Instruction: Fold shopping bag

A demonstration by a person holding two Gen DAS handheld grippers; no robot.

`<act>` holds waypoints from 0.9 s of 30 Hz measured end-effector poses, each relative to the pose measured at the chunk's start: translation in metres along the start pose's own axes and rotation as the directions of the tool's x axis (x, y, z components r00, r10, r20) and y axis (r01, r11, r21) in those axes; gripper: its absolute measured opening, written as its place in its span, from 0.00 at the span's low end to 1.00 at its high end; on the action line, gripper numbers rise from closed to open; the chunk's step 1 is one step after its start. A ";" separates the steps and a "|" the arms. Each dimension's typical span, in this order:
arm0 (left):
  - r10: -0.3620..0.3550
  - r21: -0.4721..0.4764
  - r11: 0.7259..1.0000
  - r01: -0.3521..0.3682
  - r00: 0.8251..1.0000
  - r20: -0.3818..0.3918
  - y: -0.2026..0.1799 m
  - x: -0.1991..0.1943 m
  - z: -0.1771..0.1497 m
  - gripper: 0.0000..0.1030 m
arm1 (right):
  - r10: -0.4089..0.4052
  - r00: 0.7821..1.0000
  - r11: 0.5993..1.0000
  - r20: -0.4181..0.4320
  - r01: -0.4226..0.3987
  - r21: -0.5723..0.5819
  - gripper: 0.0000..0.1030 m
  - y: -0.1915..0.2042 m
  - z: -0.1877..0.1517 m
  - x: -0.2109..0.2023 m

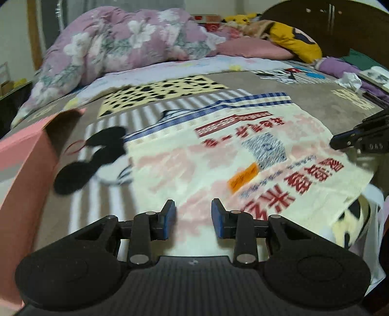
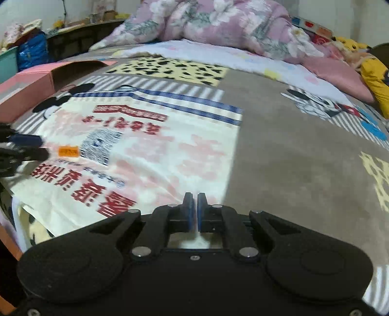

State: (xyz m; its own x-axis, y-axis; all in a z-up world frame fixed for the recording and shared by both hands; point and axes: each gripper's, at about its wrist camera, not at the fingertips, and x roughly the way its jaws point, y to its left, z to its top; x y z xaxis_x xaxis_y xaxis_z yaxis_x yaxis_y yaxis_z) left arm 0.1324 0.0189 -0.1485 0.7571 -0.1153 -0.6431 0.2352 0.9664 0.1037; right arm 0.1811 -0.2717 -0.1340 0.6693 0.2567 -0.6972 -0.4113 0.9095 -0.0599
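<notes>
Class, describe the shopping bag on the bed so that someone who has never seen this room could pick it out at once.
Start at the bed's grey patchwork blanket, below the heaped floral duvet. The shopping bag lies flat there, right of a pink cardboard box. It alone is cream plastic with red characters and a small orange sticker.

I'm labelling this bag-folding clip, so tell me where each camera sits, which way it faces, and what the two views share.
Left wrist: rides the left gripper, looking forward and down over the cream printed plastic shopping bag on the patchwork blanket; its own blue-padded fingers stand apart, and the right gripper shows at the right edge.
Right wrist: rides the right gripper, fingers shut, over the bag's right edge; the left gripper shows at the left.
Shared: bag, blanket, pink cardboard box, floral quilt.
</notes>
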 end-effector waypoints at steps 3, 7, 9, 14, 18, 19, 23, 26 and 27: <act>0.041 -0.025 0.999 -0.042 0.999 -0.017 -0.001 -0.013 0.001 0.31 | -0.018 1.000 1.000 0.010 0.019 -0.012 0.01 0.006 0.001 -0.012; -0.025 -0.125 0.992 0.033 0.998 0.059 -0.008 -0.036 0.002 0.31 | 0.085 0.991 0.995 0.108 -0.078 -0.063 0.01 0.040 0.008 -0.036; -0.073 -0.087 0.993 0.078 0.996 0.056 -0.024 -0.033 -0.002 0.31 | 0.152 0.981 0.985 0.117 -0.141 -0.097 0.00 0.065 0.013 -0.036; -0.061 -0.031 0.998 0.062 0.998 0.029 -0.034 -0.024 -0.018 0.33 | 0.177 0.983 0.954 0.044 -0.160 -0.252 0.00 0.110 -0.011 -0.013; -0.026 -0.043 0.999 0.026 1.000 0.001 -0.006 -0.027 -0.023 0.33 | 0.099 0.993 0.966 0.060 -0.082 -0.244 0.00 0.086 -0.019 -0.015; -0.020 -0.047 0.999 0.020 1.000 -0.002 0.001 -0.029 -0.025 0.33 | 0.057 0.997 0.968 0.051 -0.042 -0.246 0.00 0.077 -0.019 -0.014; -0.008 -0.129 0.992 0.008 1.000 0.000 0.018 -0.037 -0.029 0.33 | -0.028 1.000 0.993 0.013 0.029 -0.117 0.01 0.035 -0.015 -0.018; -0.016 -0.234 0.972 0.021 1.000 0.023 0.029 -0.047 -0.033 0.37 | -0.029 0.999 1.000 0.020 0.029 0.002 0.05 0.020 -0.011 -0.034; -0.042 -0.287 0.956 0.051 0.998 0.036 0.035 -0.049 -0.035 0.40 | -0.020 0.999 0.999 0.028 0.019 0.047 0.16 0.016 -0.011 -0.039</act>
State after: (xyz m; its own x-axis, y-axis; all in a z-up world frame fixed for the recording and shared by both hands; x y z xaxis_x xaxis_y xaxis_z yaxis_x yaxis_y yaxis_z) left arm 0.0822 0.0662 -0.1398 0.7678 -0.1641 -0.6193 0.0882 0.9845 -0.1516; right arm 0.1410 -0.2710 -0.1156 0.6945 0.2474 -0.6756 -0.3688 0.9287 -0.0391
